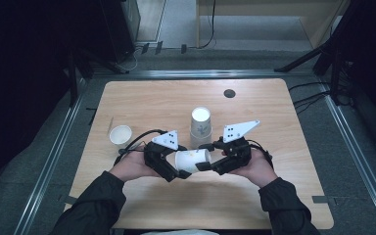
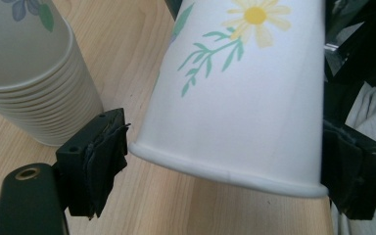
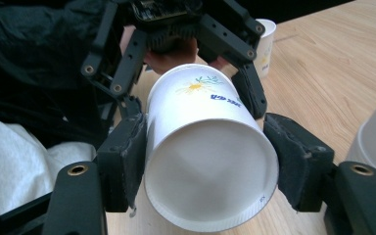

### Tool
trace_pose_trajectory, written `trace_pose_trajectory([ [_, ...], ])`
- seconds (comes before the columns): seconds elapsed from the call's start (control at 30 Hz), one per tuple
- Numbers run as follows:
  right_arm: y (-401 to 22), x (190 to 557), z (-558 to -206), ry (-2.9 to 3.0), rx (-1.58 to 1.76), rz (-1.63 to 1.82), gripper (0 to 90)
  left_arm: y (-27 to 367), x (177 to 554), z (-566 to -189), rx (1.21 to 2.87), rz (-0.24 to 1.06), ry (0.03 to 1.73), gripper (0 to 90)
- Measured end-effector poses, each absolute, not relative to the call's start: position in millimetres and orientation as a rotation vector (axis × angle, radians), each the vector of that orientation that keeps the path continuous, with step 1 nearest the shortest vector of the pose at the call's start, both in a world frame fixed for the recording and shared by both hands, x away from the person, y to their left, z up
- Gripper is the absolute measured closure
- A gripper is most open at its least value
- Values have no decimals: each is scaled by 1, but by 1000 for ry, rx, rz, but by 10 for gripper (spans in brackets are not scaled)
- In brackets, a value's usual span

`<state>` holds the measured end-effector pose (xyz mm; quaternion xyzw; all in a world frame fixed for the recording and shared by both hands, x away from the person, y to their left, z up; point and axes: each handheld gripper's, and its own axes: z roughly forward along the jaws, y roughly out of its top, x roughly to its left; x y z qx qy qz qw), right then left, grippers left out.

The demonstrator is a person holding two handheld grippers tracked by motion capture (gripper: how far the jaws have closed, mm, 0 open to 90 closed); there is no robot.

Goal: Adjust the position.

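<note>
In the high view, a cup (image 1: 192, 159) lay on its side at lower centre, above the tabletop (image 1: 142, 100), between the left gripper (image 1: 172, 172) and the right gripper (image 1: 204, 157); a stack (image 1: 200, 127) of upturned cups stood just behind it, and a lone cup (image 1: 120, 134) sat at mid-left.

In the left gripper view, the cup (image 2: 240, 93) filled the centre, rim toward the camera; the jaws were spread, the left pad clear of the rim with a gap, the right one at its edge; the stack (image 2: 34, 73) rose at upper left.

In the right gripper view, the jaws pinched the cup (image 3: 208, 166) at its base end, pads pressed on both sides.

The step looked like a hand-over or a pulling apart of nested cups, with the right holding; next, the left likely needed to close on the rim or draw clear without crushing it.
</note>
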<state>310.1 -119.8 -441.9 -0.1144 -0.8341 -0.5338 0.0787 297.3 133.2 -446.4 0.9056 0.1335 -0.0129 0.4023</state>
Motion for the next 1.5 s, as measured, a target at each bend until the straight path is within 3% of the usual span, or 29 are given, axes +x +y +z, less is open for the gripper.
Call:
trace_pose_trajectory([
  [0.13,-118,311,-443,-2477,-344,-1605,348,135,295,-445,2276,-23,304,202],
  [0.4,-118,312,-445,-2484,-343,-1584,339,135,295,-444,2299,-10,283,232],
  [0.6,-114,309,-447,-2557,-328,-1539,253,143,296,-437,2332,10,297,235],
  [0.97,-111,307,-454,-2660,-328,-1484,254,145,300,-433,2487,57,290,235],
  [1.5,-93,308,-475,-2724,-290,-1367,273,122,301,-455,2668,3,272,234],
])
